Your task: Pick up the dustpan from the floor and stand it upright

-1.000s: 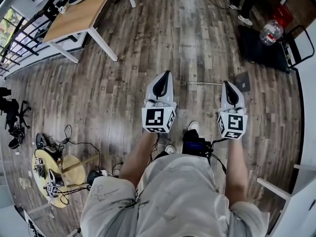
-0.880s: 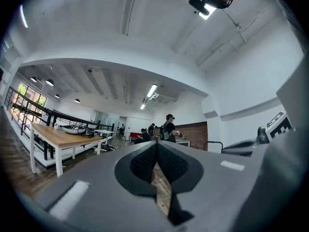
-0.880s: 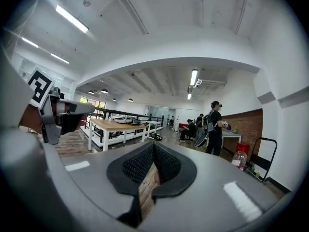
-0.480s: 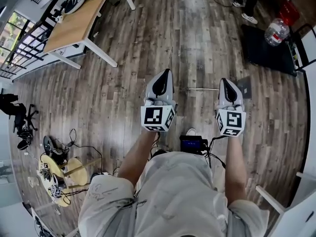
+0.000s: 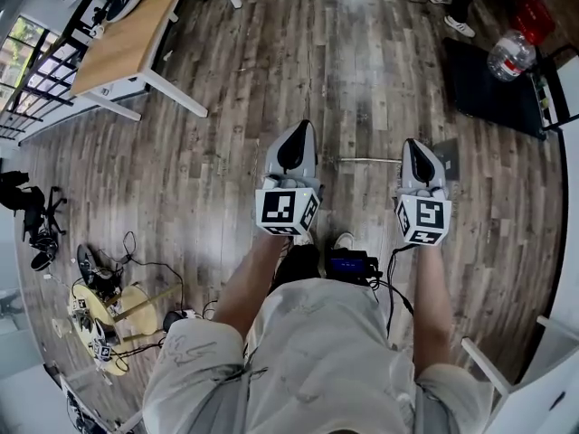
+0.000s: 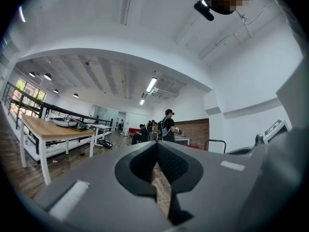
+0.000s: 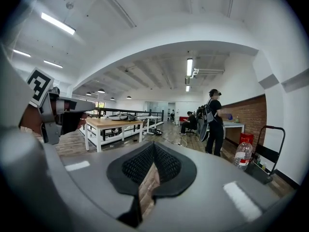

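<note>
Needs opening up first: left gripper [image 5: 299, 127] and right gripper [image 5: 410, 143] both held out level, pinched shut tip to tip, nothing between. Judging by that, reach and grasp not yet begun.

Finds the dustpan [image 5: 445, 159] flat on the floor [image 5: 226, 152] just ahead, its dark pan beside the right gripper's tip and partly hidden by it, thin handle [image 5: 371, 159] running left toward the gap between the two grippers.

Best to stoop, spread one pair of jaws and close across the handle near the pan, where the weight likely sits. Then swing the handle up and set the pan's edge down squarely before letting go. Probably light, but quick to tip on a narrow base, so worth steadying with the other gripper.

Underfoot: grey-brown wood planks, smooth and level, likely slippery under a thin rod.

Around: a wooden-topped table [image 5: 127, 43] on white legs at the far left, a black mat [image 5: 488, 89] and a water bottle [image 5: 511, 54] at the far right, a person's legs [image 5: 461, 3] beyond, tangled cables and a small round stool [image 5: 99, 310] at the near left.
</note>
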Motion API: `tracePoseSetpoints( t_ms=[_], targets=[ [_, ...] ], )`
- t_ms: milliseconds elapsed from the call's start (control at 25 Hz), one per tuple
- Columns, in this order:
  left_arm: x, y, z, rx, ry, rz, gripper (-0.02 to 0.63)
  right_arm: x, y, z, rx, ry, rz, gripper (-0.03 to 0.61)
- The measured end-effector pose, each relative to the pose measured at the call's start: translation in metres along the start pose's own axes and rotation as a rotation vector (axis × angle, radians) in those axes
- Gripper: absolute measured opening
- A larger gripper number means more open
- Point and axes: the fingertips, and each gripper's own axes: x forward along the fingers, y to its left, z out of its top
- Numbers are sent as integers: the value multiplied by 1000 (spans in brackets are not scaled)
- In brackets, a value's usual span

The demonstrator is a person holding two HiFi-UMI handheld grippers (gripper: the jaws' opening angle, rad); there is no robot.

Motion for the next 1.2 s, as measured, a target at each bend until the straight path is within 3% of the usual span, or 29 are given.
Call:
tracePoseSetpoints(
  t_ms=[160,320,680,840,1200],
  targets=[
    [59,96,-33,2,10,-1,20,112,42,-22,-6,38,19,6],
    [124,205,-94,-14,27,-5,20,244,91,-73,3,92,32,8],
    [245,402,-292,-36,63,3,20,493,171,-266,70,213,58,6],
    [258,466,-442,-45,61,13,20,568,201,-430,97,275,53,8],
    [267,524,-920,-49,67,29,20,680,216,-904,173,334,51,8]
  ],
)
